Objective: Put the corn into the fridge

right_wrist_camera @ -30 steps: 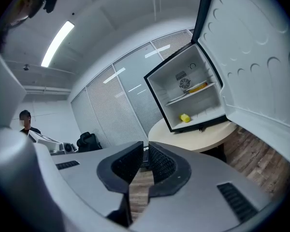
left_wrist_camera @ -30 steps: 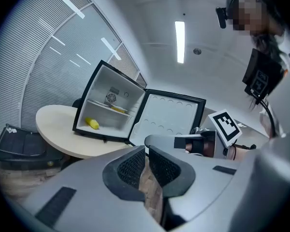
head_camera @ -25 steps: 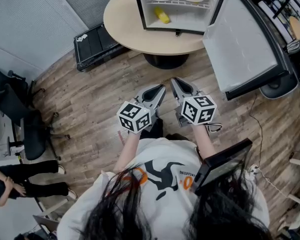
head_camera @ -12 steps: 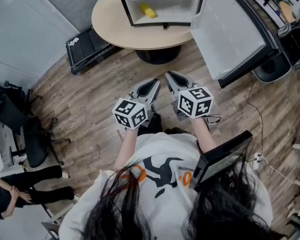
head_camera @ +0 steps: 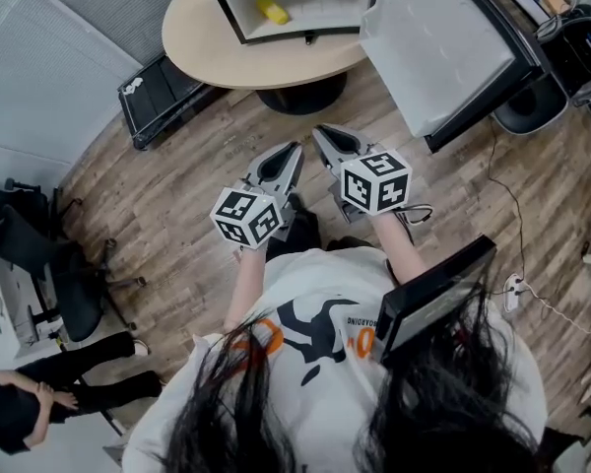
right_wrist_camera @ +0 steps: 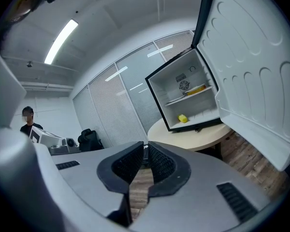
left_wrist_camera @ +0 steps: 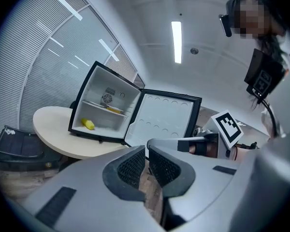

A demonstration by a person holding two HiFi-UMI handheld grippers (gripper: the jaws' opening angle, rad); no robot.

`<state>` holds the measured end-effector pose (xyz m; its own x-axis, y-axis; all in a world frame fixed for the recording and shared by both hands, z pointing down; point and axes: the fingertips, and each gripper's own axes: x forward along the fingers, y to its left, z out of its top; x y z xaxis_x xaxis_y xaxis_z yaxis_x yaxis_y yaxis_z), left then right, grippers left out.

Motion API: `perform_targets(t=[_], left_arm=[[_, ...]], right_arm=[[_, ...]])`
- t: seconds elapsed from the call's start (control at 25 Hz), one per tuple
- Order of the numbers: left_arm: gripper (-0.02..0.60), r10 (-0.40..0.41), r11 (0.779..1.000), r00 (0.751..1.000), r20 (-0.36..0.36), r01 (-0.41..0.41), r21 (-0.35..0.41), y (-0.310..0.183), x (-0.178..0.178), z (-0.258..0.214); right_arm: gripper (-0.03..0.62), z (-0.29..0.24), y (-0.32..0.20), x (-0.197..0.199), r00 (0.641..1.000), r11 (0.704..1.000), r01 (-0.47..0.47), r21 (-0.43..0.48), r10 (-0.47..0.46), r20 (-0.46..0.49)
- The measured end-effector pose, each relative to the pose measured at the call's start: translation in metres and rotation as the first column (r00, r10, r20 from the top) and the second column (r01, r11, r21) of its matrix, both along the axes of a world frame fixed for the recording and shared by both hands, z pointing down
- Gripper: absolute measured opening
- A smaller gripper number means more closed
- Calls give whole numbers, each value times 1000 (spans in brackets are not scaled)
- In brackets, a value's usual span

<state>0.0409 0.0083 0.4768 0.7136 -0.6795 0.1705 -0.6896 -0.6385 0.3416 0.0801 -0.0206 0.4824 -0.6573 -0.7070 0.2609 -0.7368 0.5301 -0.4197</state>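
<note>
The yellow corn [head_camera: 271, 11] lies on the bottom shelf of the open mini fridge [head_camera: 238, 8], which stands on a round beige table [head_camera: 202, 37]. It shows again as the corn [left_wrist_camera: 88, 124] in the left gripper view and the corn [right_wrist_camera: 182, 118] in the right gripper view. My left gripper [head_camera: 294, 149] and right gripper [head_camera: 320, 131] hang side by side over the wood floor, short of the table, both pointing toward the fridge. Both are shut and hold nothing: left gripper [left_wrist_camera: 146, 149], right gripper [right_wrist_camera: 145, 147].
The fridge door [head_camera: 433, 37] swings wide open to the right, close beyond my right gripper. A black case [head_camera: 167, 92] lies on the floor left of the table. An office chair [head_camera: 39, 254] and another person [head_camera: 30, 392] are far left. Cables [head_camera: 512, 284] trail at right.
The table and fridge have slid toward the top of the head view. Both grippers keep their side-by-side pose, shut and empty.
</note>
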Motion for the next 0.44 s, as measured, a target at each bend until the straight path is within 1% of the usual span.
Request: perform_targets(t=[0.24, 0.44], left_arm=[[31, 4, 1000, 1000, 4, -4, -11, -8, -2, 6], [31, -6, 1000, 1000, 2, 6, -10, -16, -10, 9]], right_arm=[[41, 8, -10, -5, 1000, 1000, 4, -23, -4, 7], [41, 12, -18, -16, 1000, 999, 19, -31, -19, 7]])
